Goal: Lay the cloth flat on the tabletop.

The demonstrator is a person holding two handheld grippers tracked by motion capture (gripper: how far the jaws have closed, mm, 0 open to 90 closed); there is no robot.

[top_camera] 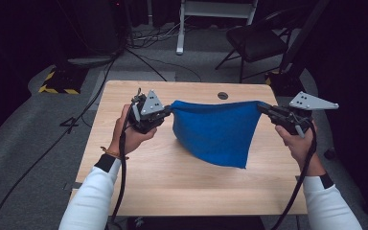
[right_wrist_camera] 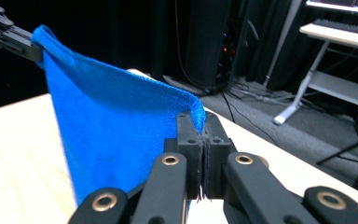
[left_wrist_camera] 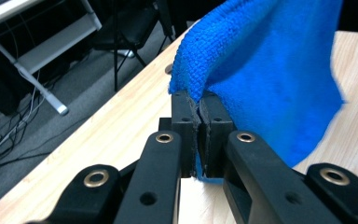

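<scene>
Blue terry cloth (top_camera: 213,132), thick and looped, hangs stretched above the pale wooden table (top_camera: 124,187) near its far edge; left gripper (top_camera: 168,112) and right gripper (top_camera: 261,107) each clamp a top corner; black chair (top_camera: 256,43) stands beyond.

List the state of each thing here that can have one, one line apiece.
Blue cloth: lifted by two top corners, stretched between them, hanging unfolded with its lower tip near the table.
Left hand-held gripper: shut on a corner of the cloth.
Right hand-held gripper: shut on the other corner.
Wooden table: level.
Black chair: upright on the floor behind the table.
</scene>
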